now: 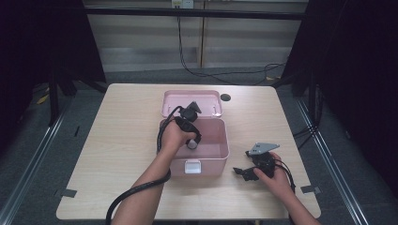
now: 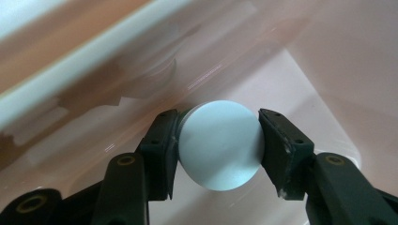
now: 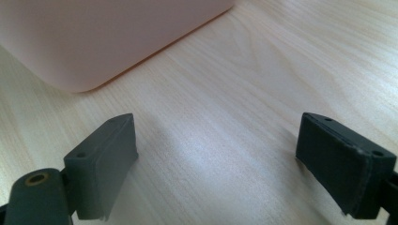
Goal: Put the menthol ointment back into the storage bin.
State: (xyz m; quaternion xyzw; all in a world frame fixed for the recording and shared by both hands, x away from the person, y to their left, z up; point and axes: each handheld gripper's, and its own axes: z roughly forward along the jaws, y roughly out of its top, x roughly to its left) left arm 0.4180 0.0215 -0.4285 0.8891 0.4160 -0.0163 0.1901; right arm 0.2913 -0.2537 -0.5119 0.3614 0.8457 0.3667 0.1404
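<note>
Table: a pale wooden table (image 1: 117,140) takes up the middle of the high view, with dark floor around it.
Box: a pink box (image 1: 224,140) sits at the centre of that frame, its lid (image 1: 206,97) folded back toward the top and a white latch (image 1: 192,166) on the near wall.
Left gripper: in the high view the left gripper (image 1: 192,143) dips into the box from the centre left of the frame, the hand wrapped over it and a black cable trailing to the lower left.
Disc: a small round white disc (image 2: 219,144) lies inside the box; the high view gives just a pale spot under the hand, while the left gripper view puts it at the centre of the frame, flat face to the camera, above the glossy pink floor.
Left jaws: clamped on the disc, one black pad pressed to each side of its rim; this is plain from the left gripper view and hidden by the hand in the high view.
Right gripper: the right gripper (image 1: 246,172) rests low over the table at the lower right of the high view, near the box's right corner, apart from it.
Right jaws: spread wide with bare wood between them, as the right gripper view shows; the box's rounded corner (image 3: 89,42) sits in that frame's upper left.
</note>
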